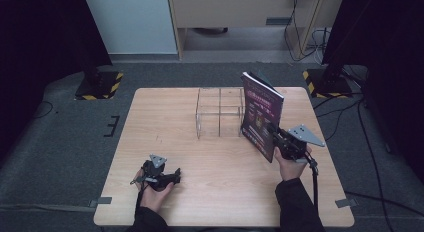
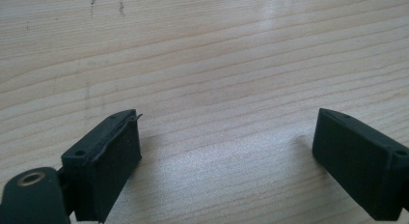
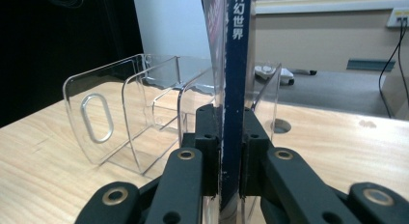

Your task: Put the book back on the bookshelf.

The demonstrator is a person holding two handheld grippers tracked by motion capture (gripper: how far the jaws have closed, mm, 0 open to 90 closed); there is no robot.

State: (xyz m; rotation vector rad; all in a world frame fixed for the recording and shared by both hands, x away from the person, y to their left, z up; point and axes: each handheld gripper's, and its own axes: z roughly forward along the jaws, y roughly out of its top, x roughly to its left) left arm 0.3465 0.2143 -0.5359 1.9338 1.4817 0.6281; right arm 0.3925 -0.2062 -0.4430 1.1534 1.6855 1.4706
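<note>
At the lower left of the high view the left gripper [image 1: 176, 175] rests on the wooden table [image 1: 165, 112], jaws spread wide with nothing between them; it only needs to stay out of the way.

In the middle of the frame stands the clear acrylic rack [image 1: 219, 112], its upright dividers forming narrow slots. The step in hand looks like sliding the magazine into one of those slots. To do it well, I judge the magazine should be kept vertical, its lower edge lined up with a gap between two dividers, then lowered slowly so the floppy pages don't catch on a wall.

Right of centre, the right gripper [image 1: 274, 133] is clamped on the magazine [image 1: 261, 114], which is upright just beside the rack's right end. It is thin, with a dark purple glossy cover, a blue spine and white lettering.
</note>
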